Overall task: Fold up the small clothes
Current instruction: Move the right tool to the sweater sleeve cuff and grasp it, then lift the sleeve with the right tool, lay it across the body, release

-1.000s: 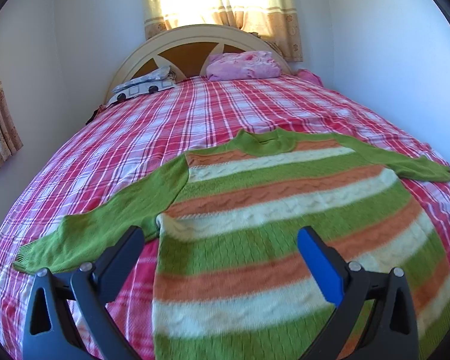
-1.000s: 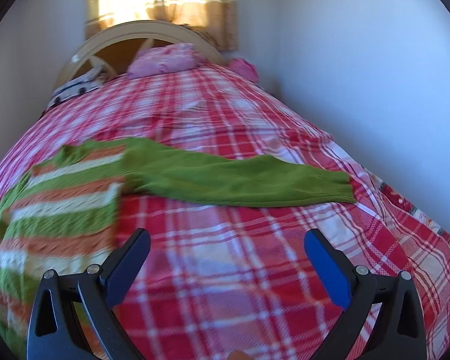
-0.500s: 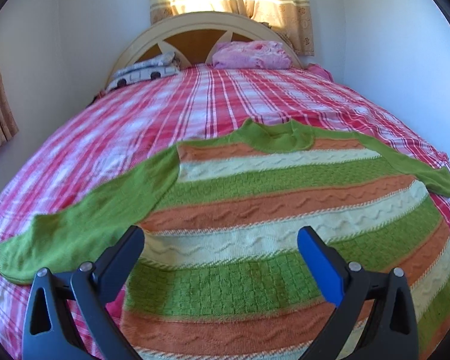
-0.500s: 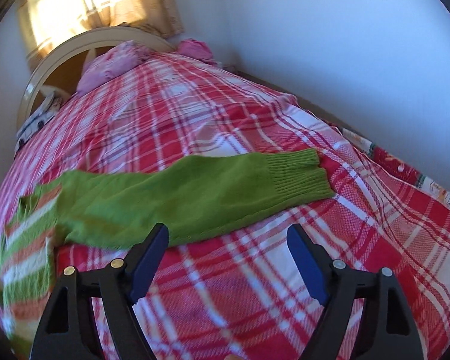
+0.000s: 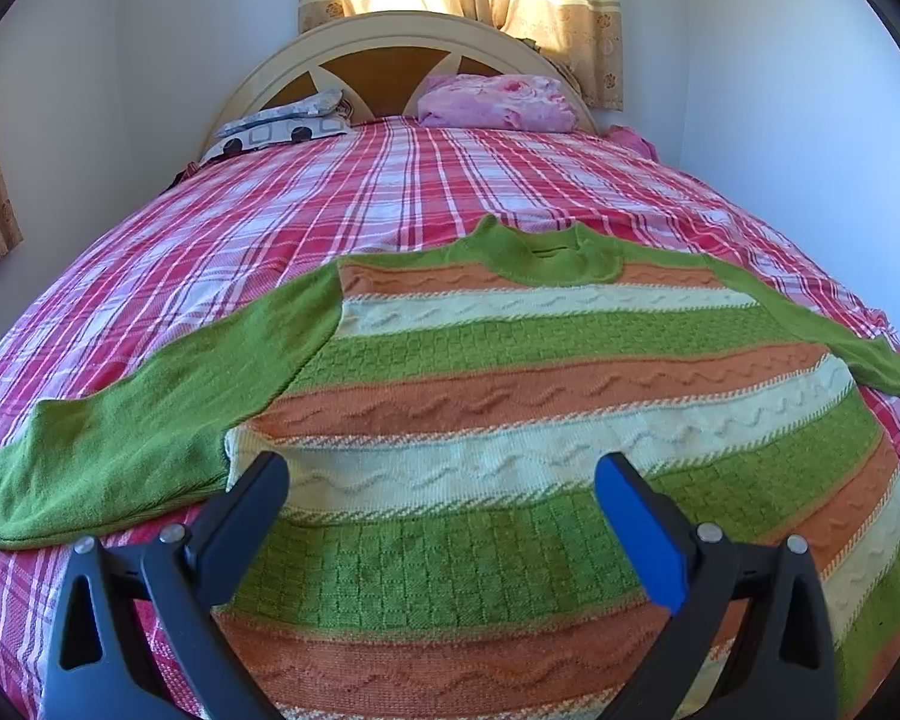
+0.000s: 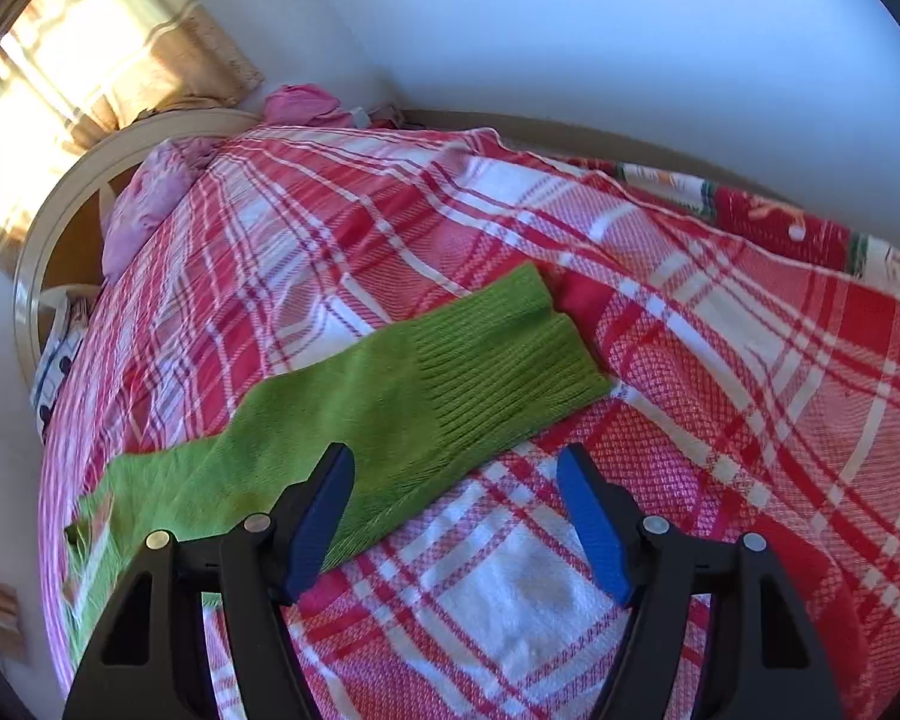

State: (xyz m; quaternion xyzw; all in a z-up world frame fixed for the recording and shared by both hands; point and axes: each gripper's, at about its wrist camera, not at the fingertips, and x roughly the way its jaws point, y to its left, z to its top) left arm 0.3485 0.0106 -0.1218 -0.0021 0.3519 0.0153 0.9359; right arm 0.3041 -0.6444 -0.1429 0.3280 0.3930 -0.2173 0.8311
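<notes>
Plaid bedding [image 5: 390, 192] covers the bed where the striped sweater [image 5: 540, 396] lies flat, sleeves spread. Over the last second the right gripper [image 6: 455, 495] has swung down toward the right sleeve cuff [image 6: 504, 354], which now sits just ahead of its released, empty jaws; a sleeve fold looks about to begin. Meanwhile the left gripper [image 5: 441, 495] has closed in low over the sweater's body, jaws wide apart and holding nothing, the left sleeve [image 5: 150, 420] lying outside its left finger.
</notes>
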